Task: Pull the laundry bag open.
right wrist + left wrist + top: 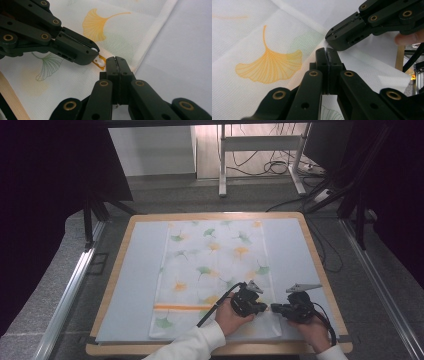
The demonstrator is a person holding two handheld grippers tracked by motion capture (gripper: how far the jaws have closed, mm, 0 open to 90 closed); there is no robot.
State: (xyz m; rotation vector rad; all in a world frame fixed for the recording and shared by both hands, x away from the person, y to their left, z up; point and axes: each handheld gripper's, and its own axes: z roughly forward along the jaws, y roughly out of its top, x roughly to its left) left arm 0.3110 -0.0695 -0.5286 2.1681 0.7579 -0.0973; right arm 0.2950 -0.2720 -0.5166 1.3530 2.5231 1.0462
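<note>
Cloth (215, 275) lies flat on the bench (300, 255). Both tongs, left (262, 309) and right (274, 309), point inward tip to tip at its right edge. Each is pressed together on that edge.

I see a pale blue mat (132, 285) over a wood-edged table (112, 285). Beyond it, grey floor (165, 195) w/ a white desk frame (260, 142) & loose black cables (272, 167) under it. Metal rails (67, 295) run along both sides; dark curtain (45, 180) at left.
</note>
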